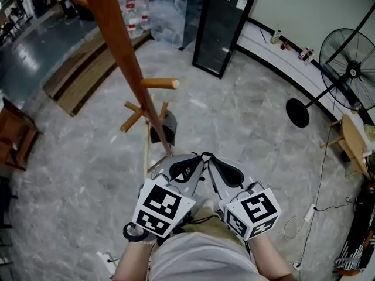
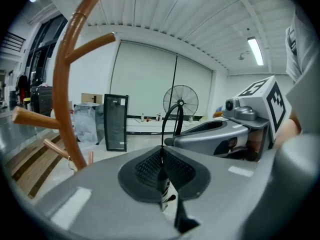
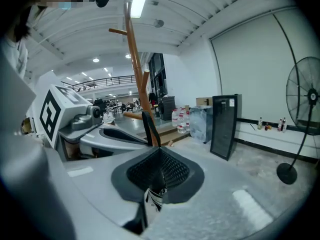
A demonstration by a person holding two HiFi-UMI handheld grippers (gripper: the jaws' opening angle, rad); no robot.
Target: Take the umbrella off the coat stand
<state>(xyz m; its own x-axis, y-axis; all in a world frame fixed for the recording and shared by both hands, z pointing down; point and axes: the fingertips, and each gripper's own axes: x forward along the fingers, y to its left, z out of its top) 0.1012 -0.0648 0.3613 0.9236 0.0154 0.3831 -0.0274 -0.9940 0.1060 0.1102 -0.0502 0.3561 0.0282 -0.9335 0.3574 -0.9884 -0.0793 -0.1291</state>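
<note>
Your left claw (image 2: pixel 161 160) is closed tight on a thin black strap (image 1: pixel 205 154), and your right claw (image 3: pixel 159 166) pinches that same strap. The two tips sit just beside each other, and the strap arches up as a small loop right ahead of them. You can see little of the umbrella itself. Only a pale printed scrap (image 3: pixel 152 199) shows in the gap under the right claw's pads, so you cannot tell where its body hangs. The strap is apart from the coat stand (image 1: pixel 126 57), whose wooden pole and pegs rise ahead and to the left of your left claw. A black cabinet (image 1: pixel 222 28) stands farther ahead of both claws, and a floor fan (image 1: pixel 351 69) stands well off to the right claw's right.
</note>
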